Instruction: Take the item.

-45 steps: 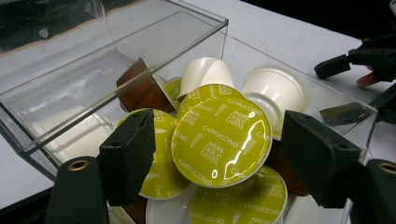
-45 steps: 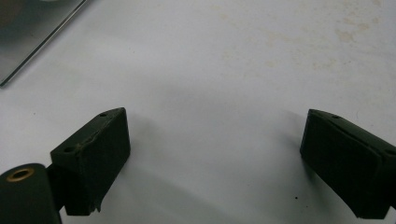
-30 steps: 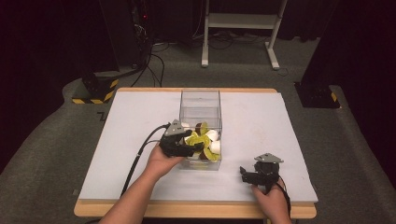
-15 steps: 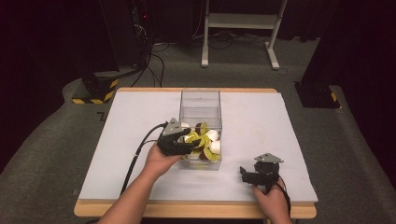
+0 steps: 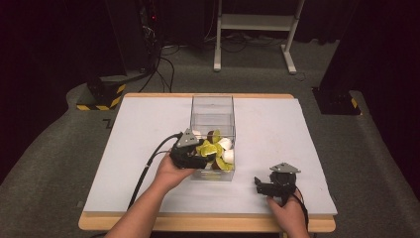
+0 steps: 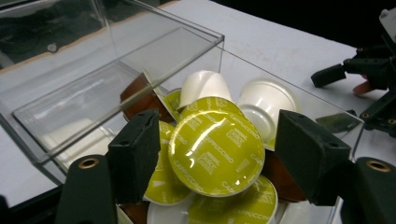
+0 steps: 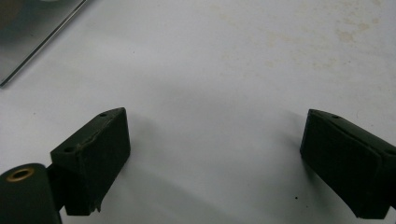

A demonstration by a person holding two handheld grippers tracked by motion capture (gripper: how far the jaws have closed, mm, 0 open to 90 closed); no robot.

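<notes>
L gripper [image 5: 200,157] sits at the near-left side of the clear box [image 5: 213,106], which stands mid-worktop [image 5: 143,129] w/ its far half bare and the near half heaped w/ coffee capsules. In the left gripper view the jaws stand wide apart, one each side of a green capsule [image 6: 215,151] marked "cappuccino", foil lid facing the camera; there's a gap on both sides, so they're bracketing it, not clamping it. Nothing held yet. Around that capsule: more green ones under and left of it, two white capsules [image 6: 266,100] behind it, brown ones [image 6: 140,95] at the back-left and lower right, all piled loose inside the box. Moving right: bare white worktop between box and R gripper [image 5: 262,186], which rests near the front edge, well apart from the box, hand behind it. The right gripper view shows its jaws wide apart over bare worktop w/ nothing between them; a corner of the box is just visible top-left. Progress, as I judge it: early in a pick, approach done, jaws lined up on the green capsule, but closing, lifting and taking it out are all left. No capsule lies outside the box, so whatever sorting or unloading is intended looks barely begun. R gripper seems idle for now.
</notes>
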